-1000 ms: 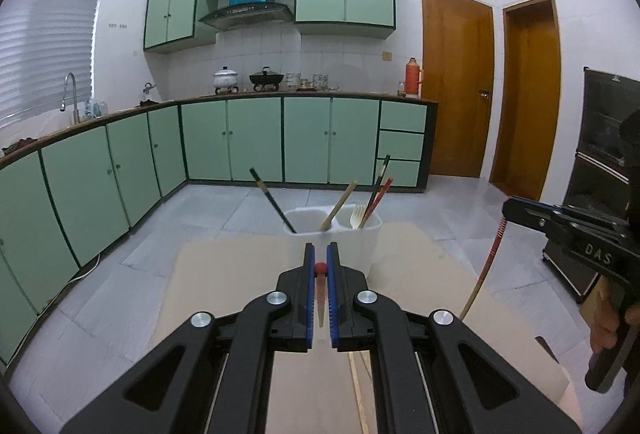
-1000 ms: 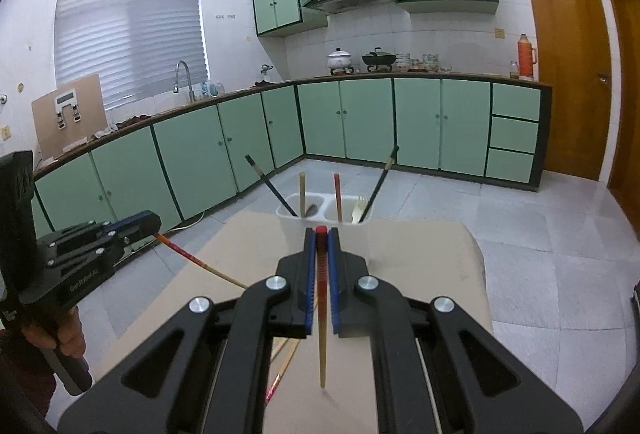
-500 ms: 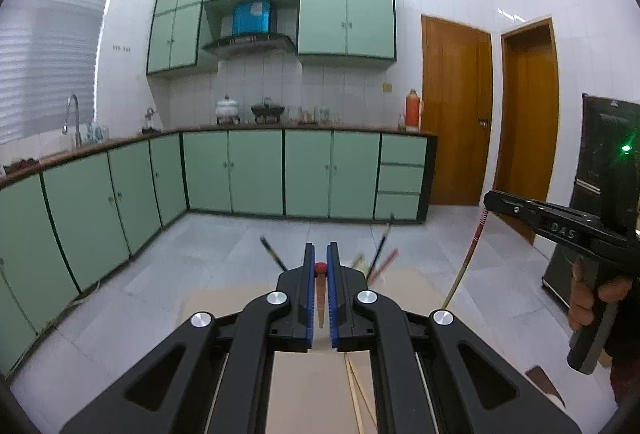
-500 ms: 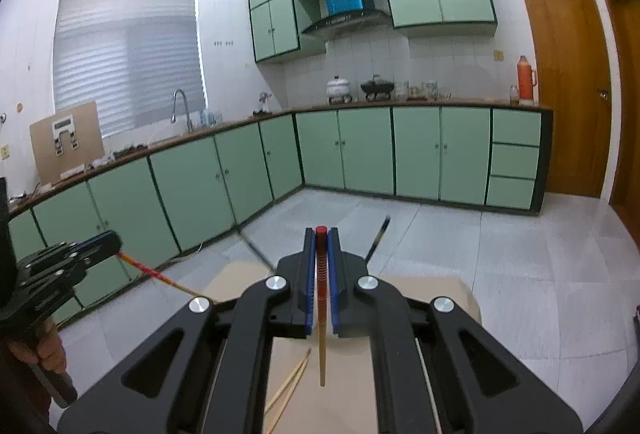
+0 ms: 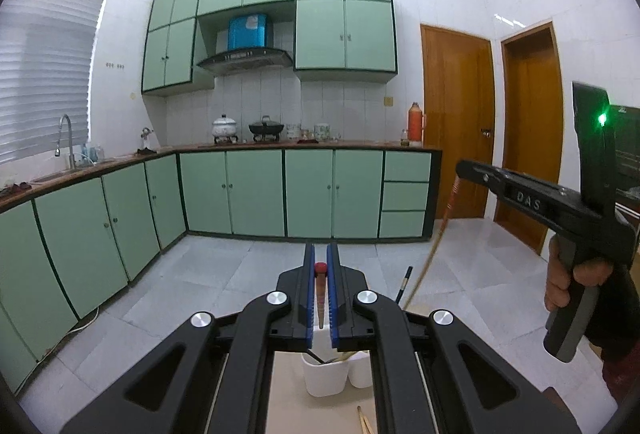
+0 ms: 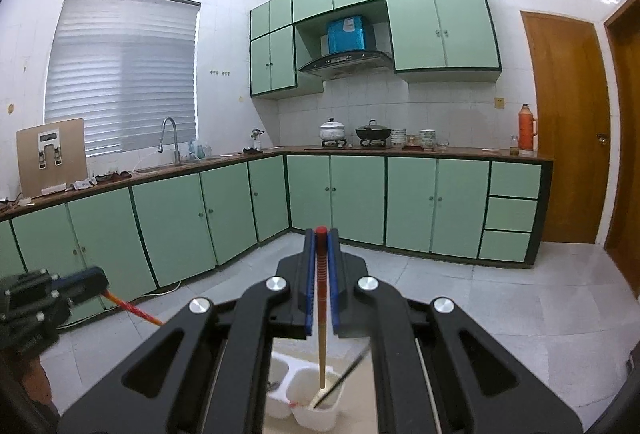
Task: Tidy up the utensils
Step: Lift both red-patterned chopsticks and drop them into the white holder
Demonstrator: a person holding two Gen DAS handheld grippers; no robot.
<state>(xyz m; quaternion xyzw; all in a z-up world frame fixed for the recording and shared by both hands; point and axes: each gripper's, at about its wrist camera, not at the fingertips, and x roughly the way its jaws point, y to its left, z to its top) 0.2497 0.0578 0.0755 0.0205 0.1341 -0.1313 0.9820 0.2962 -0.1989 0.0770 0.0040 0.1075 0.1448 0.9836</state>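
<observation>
Chopstick [image 6: 320,314] in right fingers [image 6: 309,286], above holder [image 6: 320,408]

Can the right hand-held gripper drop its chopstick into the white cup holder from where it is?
Probably yes. The right hand-held gripper holds its chopstick upright, its tip seemingly over an open compartment of the white holder, nothing blocking.

Utensil holder [image 6: 316,416] sat on table [image 5: 288,394], below both grippers; loose chopsticks [image 5: 363,422] lay just before it.

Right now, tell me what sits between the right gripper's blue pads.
A red-topped wooden chopstick, clamped in the right gripper, its tip over the white holder; right wrist view.
</observation>
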